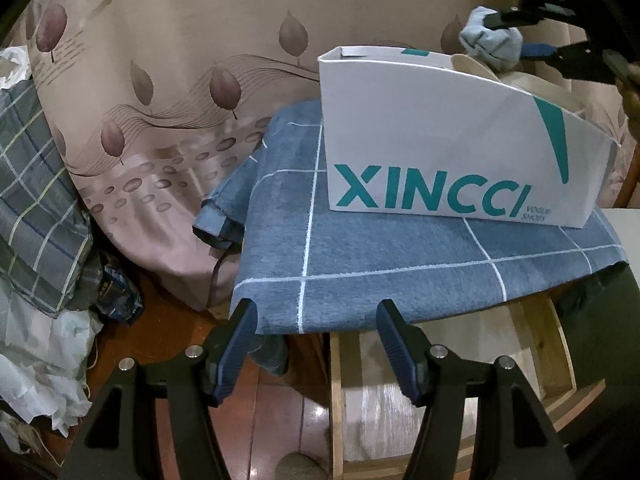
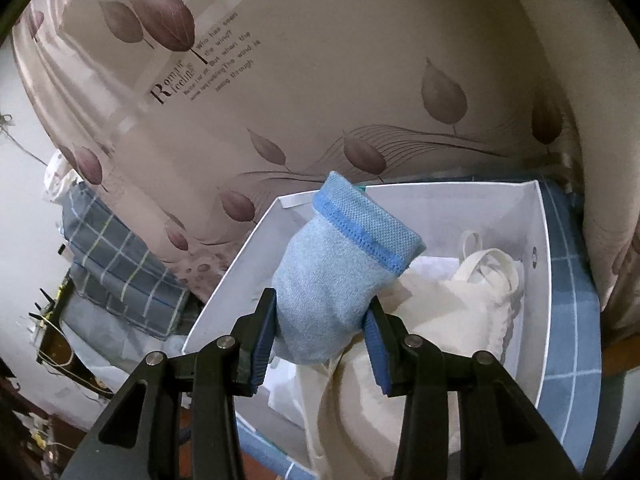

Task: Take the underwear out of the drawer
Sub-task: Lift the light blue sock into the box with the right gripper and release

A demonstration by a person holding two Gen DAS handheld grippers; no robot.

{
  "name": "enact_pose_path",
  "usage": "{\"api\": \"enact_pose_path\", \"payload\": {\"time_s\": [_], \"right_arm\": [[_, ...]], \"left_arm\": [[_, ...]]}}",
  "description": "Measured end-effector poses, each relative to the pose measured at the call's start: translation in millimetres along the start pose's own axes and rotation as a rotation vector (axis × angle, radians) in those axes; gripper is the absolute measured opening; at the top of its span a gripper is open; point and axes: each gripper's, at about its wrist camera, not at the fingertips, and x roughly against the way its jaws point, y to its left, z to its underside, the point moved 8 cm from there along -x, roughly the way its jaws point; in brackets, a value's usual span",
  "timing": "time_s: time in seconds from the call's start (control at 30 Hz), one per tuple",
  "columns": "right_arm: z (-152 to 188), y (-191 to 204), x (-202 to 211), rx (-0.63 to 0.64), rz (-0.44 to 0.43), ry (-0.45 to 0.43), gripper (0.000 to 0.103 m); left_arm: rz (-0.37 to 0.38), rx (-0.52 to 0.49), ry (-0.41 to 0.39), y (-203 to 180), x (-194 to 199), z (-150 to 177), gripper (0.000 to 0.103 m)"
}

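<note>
My right gripper (image 2: pixel 320 320) is shut on rolled light-blue underwear (image 2: pixel 340 272) with a darker blue waistband, held above a white box. The box (image 2: pixel 540 280) holds cream-coloured garments (image 2: pixel 452 304). In the left wrist view the same white box (image 1: pixel 420 140), printed XINCCI, stands on a blue checked cloth (image 1: pixel 360 260). At the top right of that view the right gripper (image 1: pixel 520 36) holds the blue underwear (image 1: pixel 494 46) over the box. My left gripper (image 1: pixel 316 312) is open and empty, at the cloth's near edge above an open wooden drawer (image 1: pixel 440 360).
A beige leaf-print quilt (image 1: pixel 180 80) lies behind the box. A grey plaid pillow (image 1: pixel 36 200) and crumpled white plastic (image 1: pixel 36 360) sit at the left. Red-brown wooden floor (image 1: pixel 280 400) shows below.
</note>
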Motion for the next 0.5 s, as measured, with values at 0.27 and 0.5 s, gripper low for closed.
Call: {"api": "enact_pose_path", "payload": {"time_s": [0.27,0.5], "right_arm": [[3,12,-15,0.057,0.021,0.011,0.046],[4,9,-14,0.048,0.041,-0.021,0.058]], "left_arm": [[0.007,-0.015,0.0,-5,1,2,0.064],[0.012,-0.022,0.003,-7,-1,2,0.064]]}}
